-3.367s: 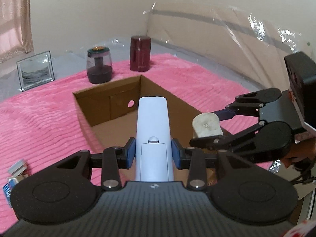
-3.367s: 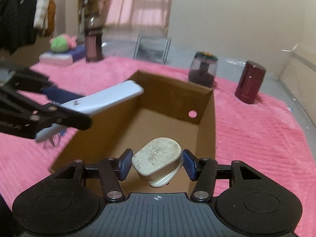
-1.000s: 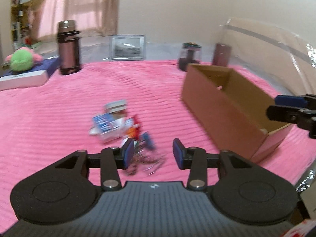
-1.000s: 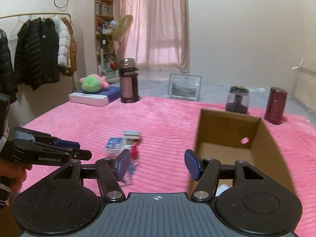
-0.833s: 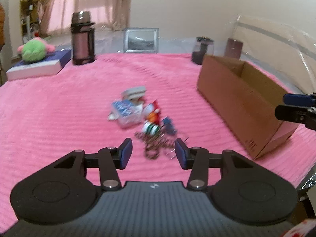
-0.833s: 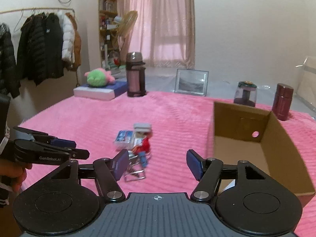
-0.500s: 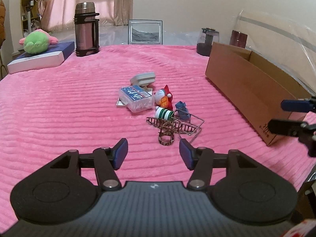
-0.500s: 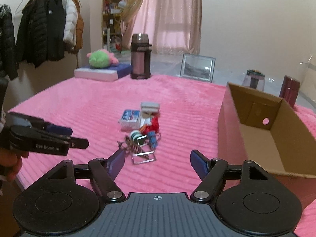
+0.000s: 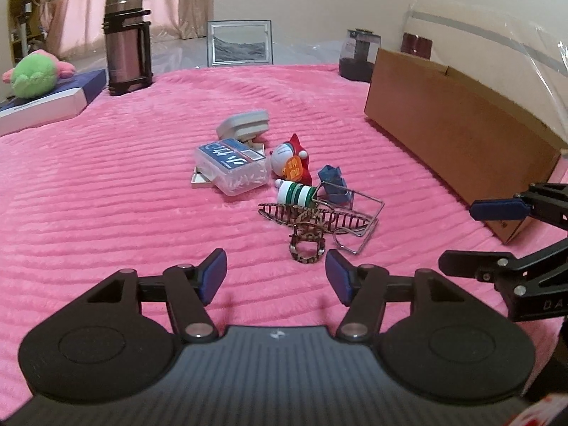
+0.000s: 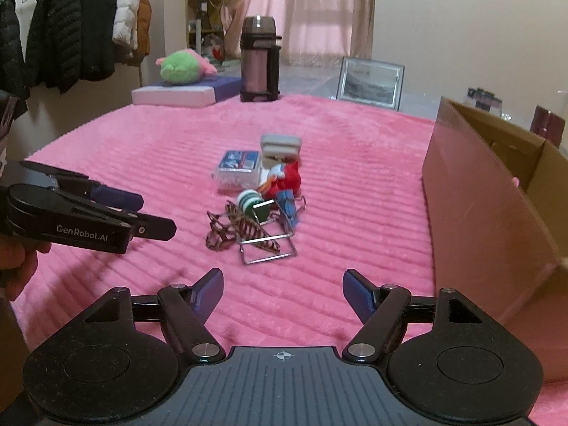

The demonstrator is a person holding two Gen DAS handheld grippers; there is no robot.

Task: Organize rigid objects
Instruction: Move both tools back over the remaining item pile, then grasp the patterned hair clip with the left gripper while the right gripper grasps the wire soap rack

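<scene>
A small heap lies mid-blanket: a clear plastic box with a blue label [image 9: 230, 170] [image 10: 236, 168], a grey case [image 9: 243, 126], a red-and-white figurine [image 9: 291, 163], a green-striped roll [image 9: 296, 193], a blue clip [image 9: 333, 184], a leopard-print hair claw [image 9: 307, 223] [image 10: 230, 230] and a wire holder [image 9: 358, 220] [image 10: 269, 248]. My left gripper [image 9: 275, 269] [image 10: 158, 213] hovers just short of the hair claw, its jaws opening with nothing between them. My right gripper [image 10: 284, 282] [image 9: 458, 234] stands open and empty, nearer than the heap. The cardboard box [image 9: 454, 124] [image 10: 479, 195] sits to the right.
A pink ribbed blanket [image 9: 106, 195] covers the surface. At the back stand a steel thermos [image 9: 126, 41], a framed picture [image 9: 239, 42], two dark jars [image 9: 358, 55] and a green plush [image 9: 33, 76] on a flat box. Coats [image 10: 71, 28] hang at the left.
Both grippers let go of the remote and the plug, swung away from the box toward the heap and sank nearer the blanket. Both sets of jaws have widened.
</scene>
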